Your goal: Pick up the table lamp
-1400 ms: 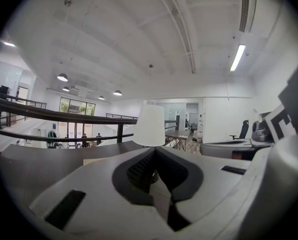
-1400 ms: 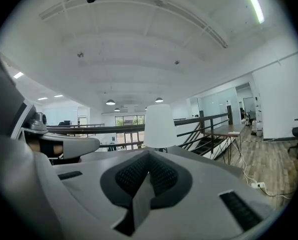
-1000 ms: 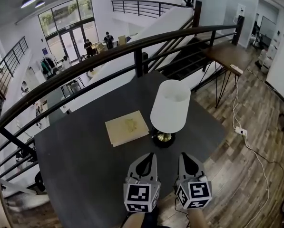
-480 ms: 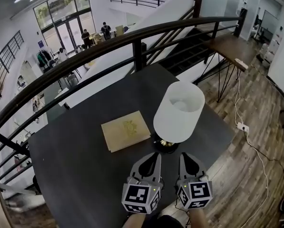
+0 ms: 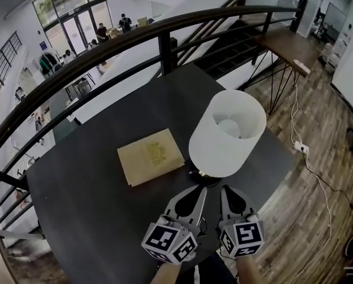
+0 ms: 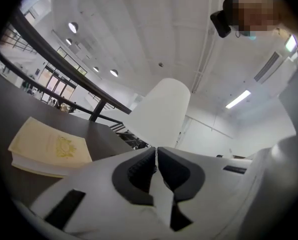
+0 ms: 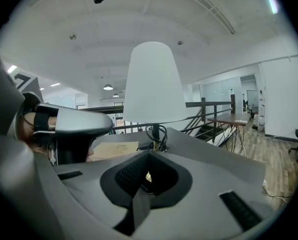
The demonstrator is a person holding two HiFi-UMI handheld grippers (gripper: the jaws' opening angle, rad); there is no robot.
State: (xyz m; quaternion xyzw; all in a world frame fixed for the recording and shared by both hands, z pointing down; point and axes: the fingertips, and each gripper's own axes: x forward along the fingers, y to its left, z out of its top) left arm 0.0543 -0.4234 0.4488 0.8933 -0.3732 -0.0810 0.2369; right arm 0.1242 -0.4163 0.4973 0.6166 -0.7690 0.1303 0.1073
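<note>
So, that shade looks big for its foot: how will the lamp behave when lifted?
The lamp probably tips easily: a wide shade stands on a thin stem over a small base. The shade likely flexes or dents if squeezed. The cord coiled at the stem may drag.

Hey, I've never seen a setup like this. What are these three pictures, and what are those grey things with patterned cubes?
A person holds a two-jaw tool in each hand; the cubes belong to them. One picture comes from a camera on the person's head, looking down; the others from a camera on each tool. On the dark table are a cream book and a white-shaded table lamp. The left tool is opening its jaws, the right tool is shut; neither holds anything, both point toward the lamp.
</note>
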